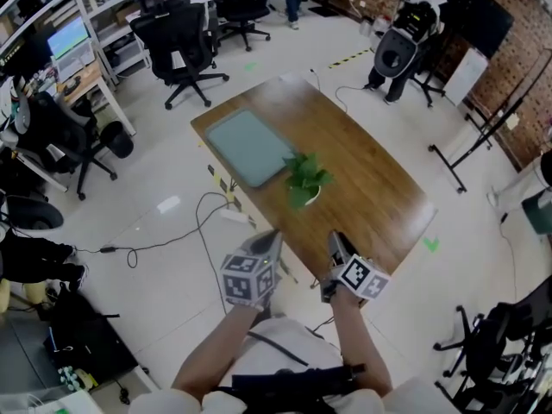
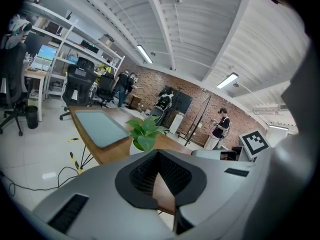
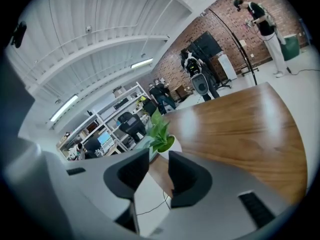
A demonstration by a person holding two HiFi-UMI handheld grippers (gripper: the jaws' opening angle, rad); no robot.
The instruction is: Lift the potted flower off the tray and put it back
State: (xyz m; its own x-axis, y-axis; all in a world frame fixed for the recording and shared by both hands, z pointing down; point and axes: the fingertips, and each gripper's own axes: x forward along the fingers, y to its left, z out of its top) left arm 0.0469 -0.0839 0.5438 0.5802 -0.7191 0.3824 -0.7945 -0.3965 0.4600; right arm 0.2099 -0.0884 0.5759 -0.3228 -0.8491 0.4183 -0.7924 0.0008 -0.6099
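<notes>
Potted flower [image 1: 304, 182] on table [image 1: 379, 188] beside tray [image 1: 246, 145]; left tongs [image 1: 273, 236] clenched, right tongs [image 1: 336, 237] parted, empty

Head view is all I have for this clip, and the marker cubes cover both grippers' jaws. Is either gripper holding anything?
Observer: No. The right gripper view shows the right gripper with its jaws apart and nothing between them. The potted flower stands further ahead.
Operator: And the left one?
Observer: In the left gripper view, the left gripper has its jaw tips together on nothing, and only the wooden table shows behind them.
</notes>
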